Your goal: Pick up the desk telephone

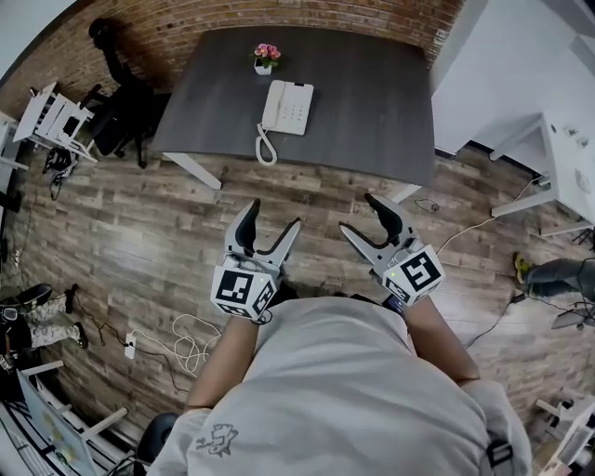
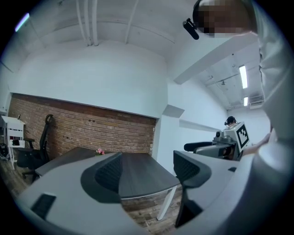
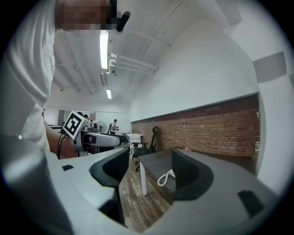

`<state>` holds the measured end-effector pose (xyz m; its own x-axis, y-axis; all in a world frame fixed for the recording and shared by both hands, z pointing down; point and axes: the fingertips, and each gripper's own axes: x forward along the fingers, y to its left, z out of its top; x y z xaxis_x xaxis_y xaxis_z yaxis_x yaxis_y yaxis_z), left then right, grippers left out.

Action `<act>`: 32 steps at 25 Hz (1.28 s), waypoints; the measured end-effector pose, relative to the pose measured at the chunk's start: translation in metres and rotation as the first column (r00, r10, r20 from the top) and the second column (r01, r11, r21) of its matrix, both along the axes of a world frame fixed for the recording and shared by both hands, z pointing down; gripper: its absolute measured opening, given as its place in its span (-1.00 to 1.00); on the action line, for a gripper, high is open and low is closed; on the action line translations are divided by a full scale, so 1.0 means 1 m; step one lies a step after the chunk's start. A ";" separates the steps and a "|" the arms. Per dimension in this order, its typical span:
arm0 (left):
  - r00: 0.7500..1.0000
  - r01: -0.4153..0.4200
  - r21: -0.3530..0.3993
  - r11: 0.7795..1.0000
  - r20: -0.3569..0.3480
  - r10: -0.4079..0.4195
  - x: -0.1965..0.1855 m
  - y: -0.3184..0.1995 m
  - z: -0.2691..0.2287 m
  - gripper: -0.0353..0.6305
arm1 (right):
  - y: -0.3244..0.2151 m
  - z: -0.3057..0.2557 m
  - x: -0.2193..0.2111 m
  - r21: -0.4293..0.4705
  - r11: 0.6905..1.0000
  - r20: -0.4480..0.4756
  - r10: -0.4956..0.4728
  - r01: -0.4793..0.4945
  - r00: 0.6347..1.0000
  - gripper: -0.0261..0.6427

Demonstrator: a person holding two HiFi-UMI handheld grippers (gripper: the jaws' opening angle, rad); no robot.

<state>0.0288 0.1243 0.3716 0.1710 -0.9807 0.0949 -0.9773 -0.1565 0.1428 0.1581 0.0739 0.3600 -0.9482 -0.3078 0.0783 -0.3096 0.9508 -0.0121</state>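
A black office chair (image 1: 121, 116) is standing left of the dark desk (image 1: 372, 112). The left gripper (image 1: 274, 216) is hanging wide open and empty over the wood floor (image 1: 139, 242). The white desk telephone (image 1: 286, 107) is lying on the desk near a flowerpot (image 1: 266, 58), well apart from both grippers. The right gripper (image 1: 357, 214) is gaping empty too.

An office: desk (image 1: 372, 102), office chair (image 1: 125, 102), telephone (image 1: 286, 107).

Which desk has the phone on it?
The dark desk by the brick wall: the phone lies on it near a flower pot. The white desk at right shows none.
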 end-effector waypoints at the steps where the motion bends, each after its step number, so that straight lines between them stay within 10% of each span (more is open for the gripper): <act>1: 1.000 -0.009 -0.002 1.000 -0.004 0.009 -0.010 -0.004 0.000 0.18 | -0.005 -0.001 -0.010 0.000 1.000 -0.003 0.006 -0.006 1.000 -0.08; 18: 0.980 -0.199 -0.002 0.980 0.003 0.199 -0.177 -0.061 -0.002 0.18 | -0.040 -0.001 -0.158 -0.012 0.977 -0.020 0.214 -0.214 0.977 -0.08; 32: 0.954 -0.293 -0.060 0.954 0.045 0.296 -0.181 -0.105 0.014 0.18 | -0.082 0.023 -0.184 -0.056 0.975 -0.047 0.211 -0.214 0.976 -0.08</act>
<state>-0.1518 0.0191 0.3852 0.4449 -0.8810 0.1608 -0.8952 -0.4324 0.1081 -0.0262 -0.0082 0.3828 -0.8573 -0.4954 0.1400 -0.5059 0.8611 -0.0511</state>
